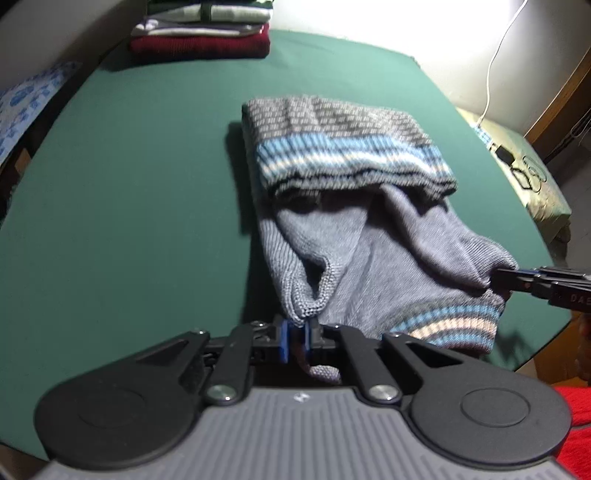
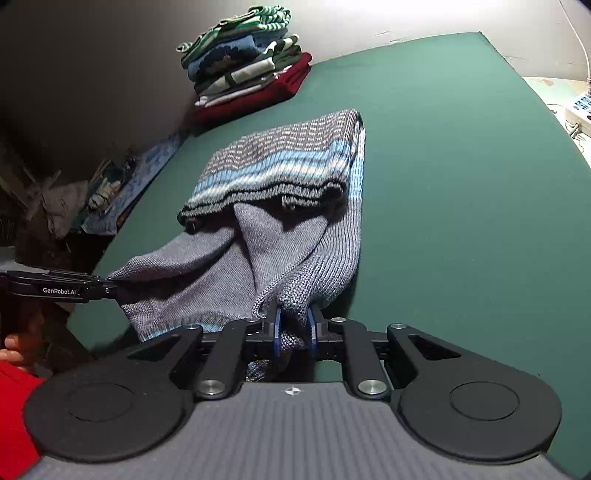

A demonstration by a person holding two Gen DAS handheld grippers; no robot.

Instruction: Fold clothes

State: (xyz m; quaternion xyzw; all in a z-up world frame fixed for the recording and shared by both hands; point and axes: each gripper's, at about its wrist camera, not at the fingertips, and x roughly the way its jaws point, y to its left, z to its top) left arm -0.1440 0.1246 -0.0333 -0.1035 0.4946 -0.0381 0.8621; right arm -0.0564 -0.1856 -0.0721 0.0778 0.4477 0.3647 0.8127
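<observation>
A grey knit sweater (image 1: 369, 236) (image 2: 280, 229) with blue and cream striped bands lies partly folded on the green table (image 1: 129, 184) (image 2: 461, 184). Its far part is doubled over, with the striped hem on top. My left gripper (image 1: 297, 334) is shut on a near corner of the grey knit. My right gripper (image 2: 293, 332) is shut on another near fold of the same sweater. Each gripper also shows from the side in the other view, pinching the cloth: the right gripper (image 1: 498, 282) and the left gripper (image 2: 110, 291).
A stack of folded clothes (image 1: 201, 31) (image 2: 247, 70) sits at the table's far left corner, a dark red garment at its bottom. A white cable (image 1: 495, 62) and small items lie off the table's right side. A hand and a red sleeve (image 2: 14, 387) show at the near edge.
</observation>
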